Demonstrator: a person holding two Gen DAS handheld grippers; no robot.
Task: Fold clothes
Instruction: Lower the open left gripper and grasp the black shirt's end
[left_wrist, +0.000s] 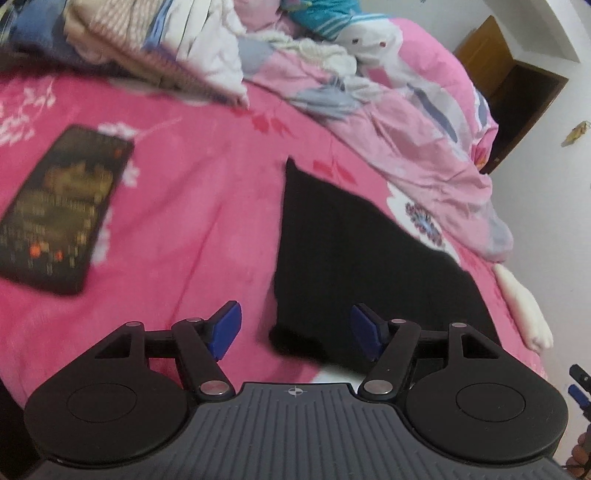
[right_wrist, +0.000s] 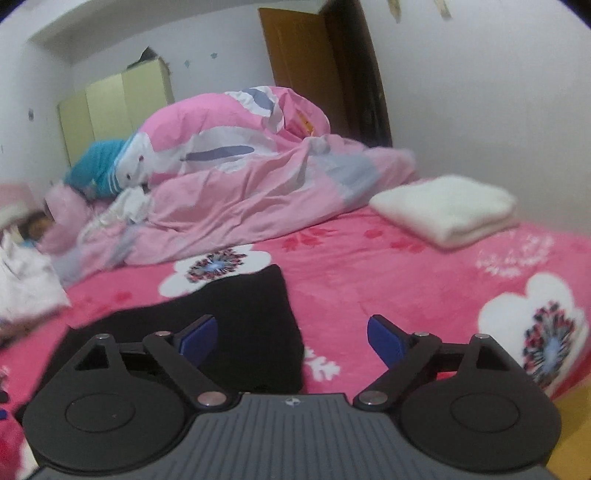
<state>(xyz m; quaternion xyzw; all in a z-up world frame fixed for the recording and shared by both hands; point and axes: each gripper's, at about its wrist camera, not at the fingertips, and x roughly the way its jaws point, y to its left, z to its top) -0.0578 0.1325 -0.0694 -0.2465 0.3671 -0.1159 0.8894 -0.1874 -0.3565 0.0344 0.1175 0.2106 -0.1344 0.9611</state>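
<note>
A black garment (left_wrist: 351, 251) lies flat and folded on the pink floral bed sheet (left_wrist: 192, 206). My left gripper (left_wrist: 295, 328) hovers open above its near left corner, nothing between the blue pads. The right wrist view shows the same black garment (right_wrist: 236, 325) under and left of my right gripper (right_wrist: 291, 341), which stands wide open and empty above the sheet (right_wrist: 369, 273). A heap of unfolded clothes (left_wrist: 155, 40) lies at the far left of the bed.
A dark phone (left_wrist: 62, 210) lies on the sheet to the left. A crumpled pink quilt (right_wrist: 236, 177) fills the back of the bed. A folded white towel (right_wrist: 447, 206) sits at the right. A wooden door (right_wrist: 321, 74) and pale wardrobe (right_wrist: 114, 103) stand behind.
</note>
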